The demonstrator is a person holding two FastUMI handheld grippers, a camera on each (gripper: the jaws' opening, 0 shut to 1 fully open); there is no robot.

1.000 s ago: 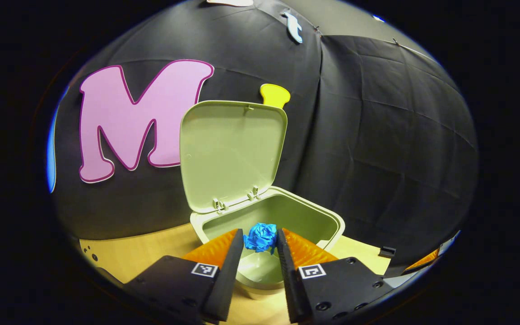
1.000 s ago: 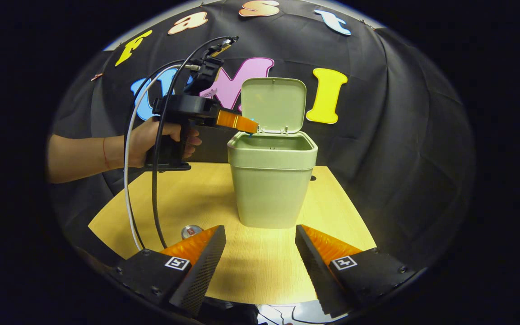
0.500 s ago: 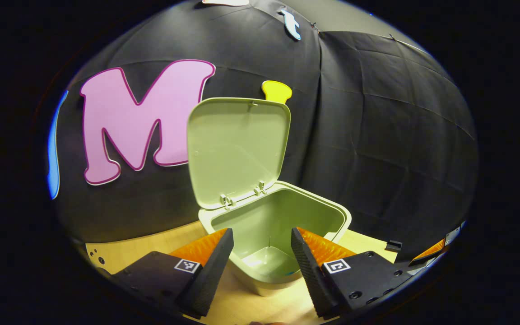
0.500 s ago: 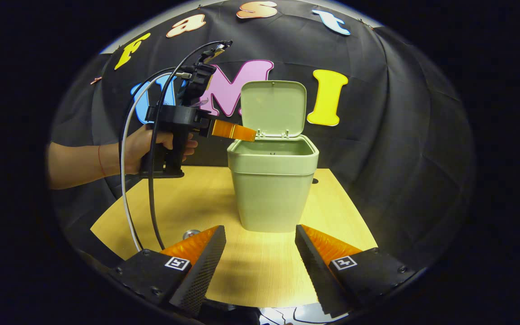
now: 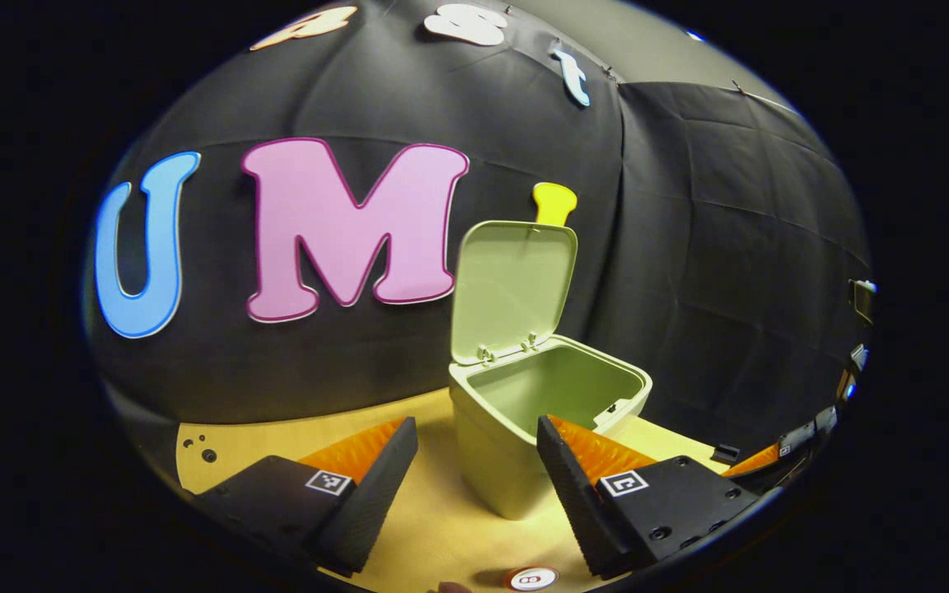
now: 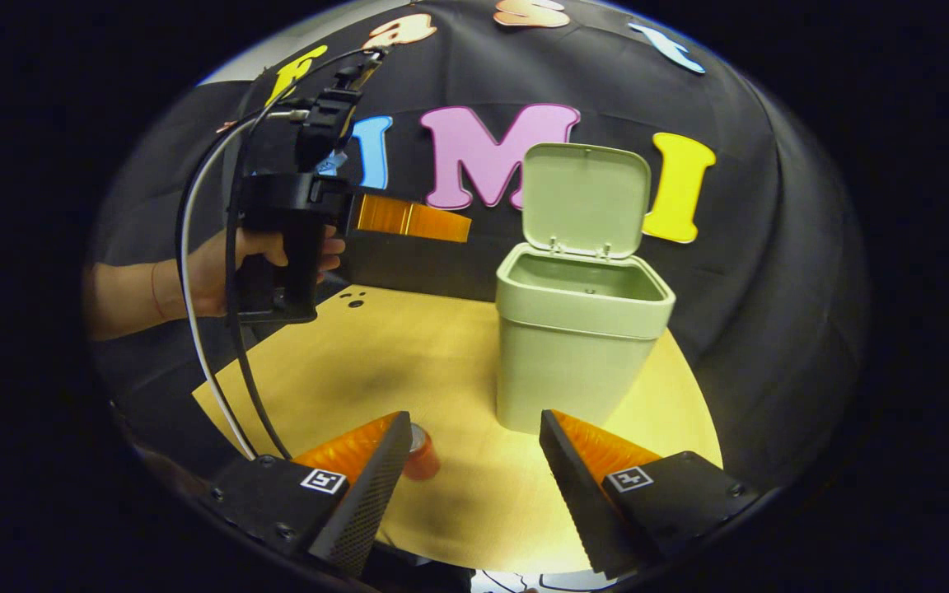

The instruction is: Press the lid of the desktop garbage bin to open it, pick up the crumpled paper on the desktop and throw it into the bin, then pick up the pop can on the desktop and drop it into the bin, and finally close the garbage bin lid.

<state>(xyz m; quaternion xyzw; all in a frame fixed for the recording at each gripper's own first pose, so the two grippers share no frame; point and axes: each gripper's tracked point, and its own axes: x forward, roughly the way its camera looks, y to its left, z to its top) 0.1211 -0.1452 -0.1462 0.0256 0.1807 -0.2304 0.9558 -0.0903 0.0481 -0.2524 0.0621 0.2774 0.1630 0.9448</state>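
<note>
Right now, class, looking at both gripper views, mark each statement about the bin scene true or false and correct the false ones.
1. The bin lid stands open. True.
2. The left gripper is shut on crumpled paper. False: its fingers are apart and hold nothing.
3. The pop can is inside the bin. False: it sits on the table, beside the right gripper's finger.
4. The right gripper is open. True.
5. A hand holds the left gripper above the table, left of the bin in the right gripper view. True.
</note>
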